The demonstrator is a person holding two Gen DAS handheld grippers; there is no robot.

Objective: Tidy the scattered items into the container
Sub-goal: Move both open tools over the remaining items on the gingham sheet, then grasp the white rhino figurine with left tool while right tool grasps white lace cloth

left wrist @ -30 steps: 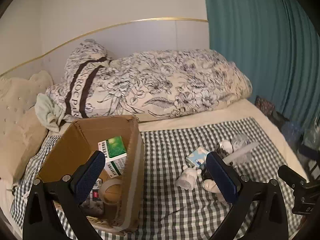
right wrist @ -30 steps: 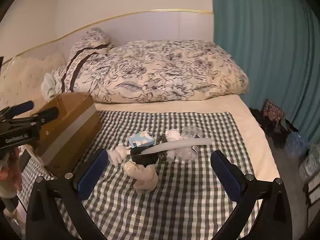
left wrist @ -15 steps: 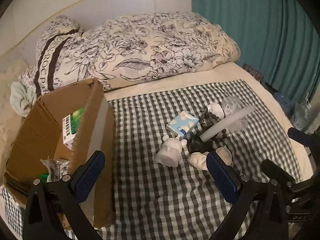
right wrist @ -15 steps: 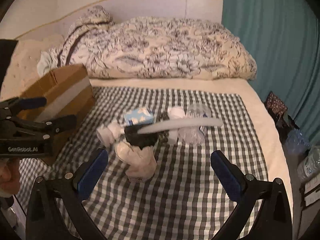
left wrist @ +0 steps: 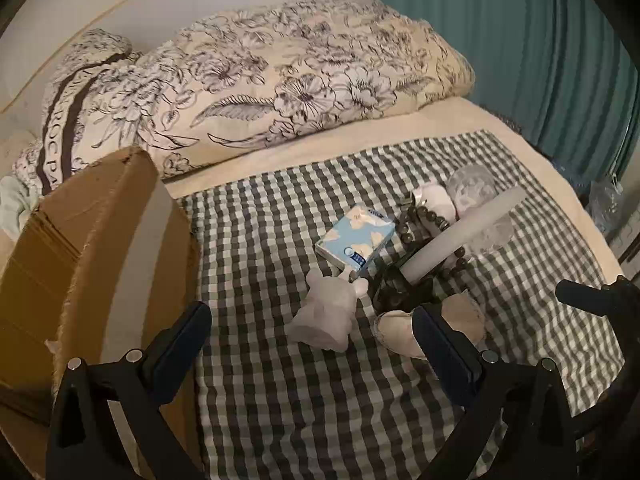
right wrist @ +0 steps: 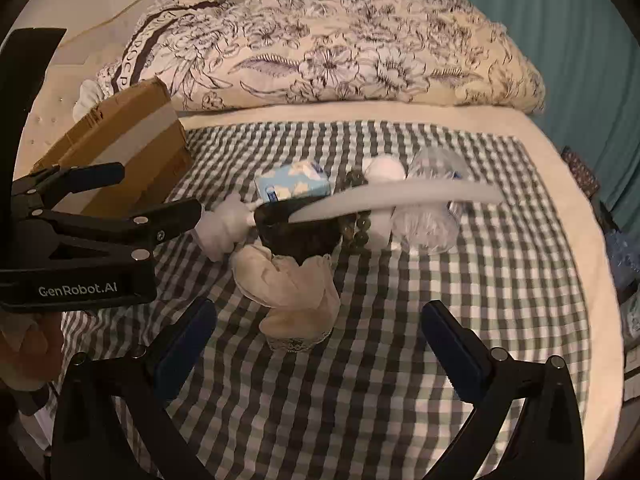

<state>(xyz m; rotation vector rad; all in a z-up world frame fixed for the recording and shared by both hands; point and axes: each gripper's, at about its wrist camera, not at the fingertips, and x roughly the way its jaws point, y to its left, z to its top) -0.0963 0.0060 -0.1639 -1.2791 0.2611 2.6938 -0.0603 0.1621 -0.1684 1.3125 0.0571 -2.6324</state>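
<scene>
Our 2 claws, left gripper (left wrist: 312, 344) and right gripper (right wrist: 320, 336), gape apart; only our right view shows the hand (right wrist: 28, 344) beside the box (right wrist: 120, 148)

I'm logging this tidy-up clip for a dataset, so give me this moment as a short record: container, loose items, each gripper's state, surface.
surface: checked blanket on a bed
container: cardboard box, at the blanket's left edge, contents hidden in these views
loose items: blue tissue pack, white figurine, dark bead string, long white stick, cream cloth, clear plastic bottle
item layout: one cluster; stick lies across the others
left gripper: open, empty, near the figurine
right gripper: open, empty, facing the cloth
</scene>
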